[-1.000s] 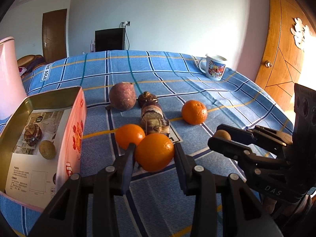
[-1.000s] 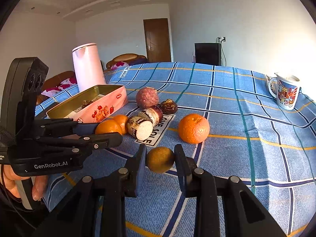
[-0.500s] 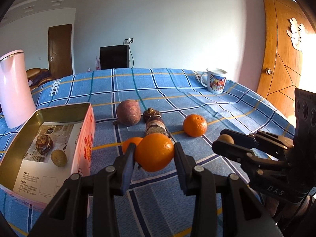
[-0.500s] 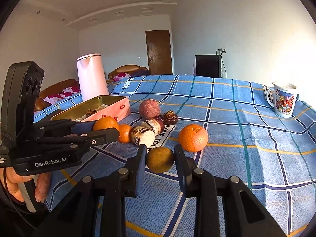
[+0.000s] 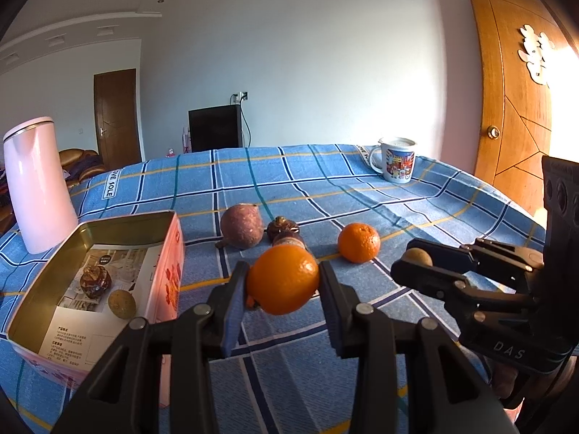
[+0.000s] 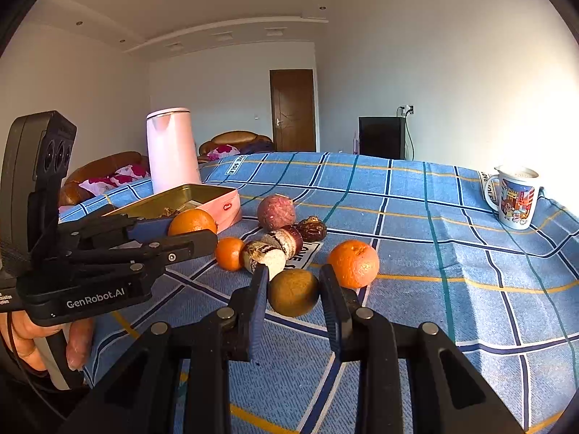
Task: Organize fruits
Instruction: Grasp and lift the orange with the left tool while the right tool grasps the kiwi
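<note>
A: How many fruits lie on the checked blue worktop [image 5: 362,188]?

B: Three oranges: one [image 5: 283,279] clamped in the left gripper [image 5: 283,282] jaws, lifted clear of the cloth, one [image 6: 228,253] beside the pile, one [image 5: 359,242] further right. One round reddish fruit [image 5: 241,226], dark fruits [image 6: 289,240] in a cluster.

A: And the right gripper [image 6: 294,291]?

B: Its jaws pinch a small brown-green fruit [image 6: 294,292].

A: The pink tin [image 5: 170,271]?

B: Open, at left, beside a pink kettle [image 5: 38,188]; inside, one dark fruit [image 5: 94,281], one greenish fruit [image 5: 122,303], on printed paper.
</note>
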A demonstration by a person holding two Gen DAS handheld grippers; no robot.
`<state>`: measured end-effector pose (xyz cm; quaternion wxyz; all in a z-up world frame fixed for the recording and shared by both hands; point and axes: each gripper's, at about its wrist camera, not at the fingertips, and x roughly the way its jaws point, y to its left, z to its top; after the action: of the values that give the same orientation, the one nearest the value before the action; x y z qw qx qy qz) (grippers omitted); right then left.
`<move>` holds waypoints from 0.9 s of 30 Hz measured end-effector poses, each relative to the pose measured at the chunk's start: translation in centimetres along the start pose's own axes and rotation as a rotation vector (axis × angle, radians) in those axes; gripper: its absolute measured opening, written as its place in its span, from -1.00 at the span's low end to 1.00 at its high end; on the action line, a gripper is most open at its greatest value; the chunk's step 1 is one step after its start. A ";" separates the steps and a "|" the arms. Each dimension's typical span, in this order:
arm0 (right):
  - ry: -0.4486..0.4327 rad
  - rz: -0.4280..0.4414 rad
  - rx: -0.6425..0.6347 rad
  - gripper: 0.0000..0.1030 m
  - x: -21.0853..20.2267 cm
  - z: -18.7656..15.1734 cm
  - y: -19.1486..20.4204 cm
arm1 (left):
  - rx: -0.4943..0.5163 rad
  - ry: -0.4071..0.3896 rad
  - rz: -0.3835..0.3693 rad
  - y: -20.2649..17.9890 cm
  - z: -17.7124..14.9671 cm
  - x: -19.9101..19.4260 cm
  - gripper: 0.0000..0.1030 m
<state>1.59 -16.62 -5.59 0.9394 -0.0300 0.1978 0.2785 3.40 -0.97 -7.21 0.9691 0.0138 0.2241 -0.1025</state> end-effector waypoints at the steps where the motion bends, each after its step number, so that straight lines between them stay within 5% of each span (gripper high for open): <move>1: -0.002 0.000 0.000 -0.41 0.0 0.0 0.0 | 0.004 -0.004 0.004 -0.1 0.0 -0.1 -0.22; 27: -0.094 -0.037 -0.061 -0.41 -1.9 0.2 1.5 | -0.008 -0.120 0.063 1.2 0.1 -2.3 -0.22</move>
<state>-0.62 -16.29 -4.57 0.9513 -0.0491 0.1446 0.2678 1.71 0.61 -6.11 0.9836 0.0110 0.1652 -0.0718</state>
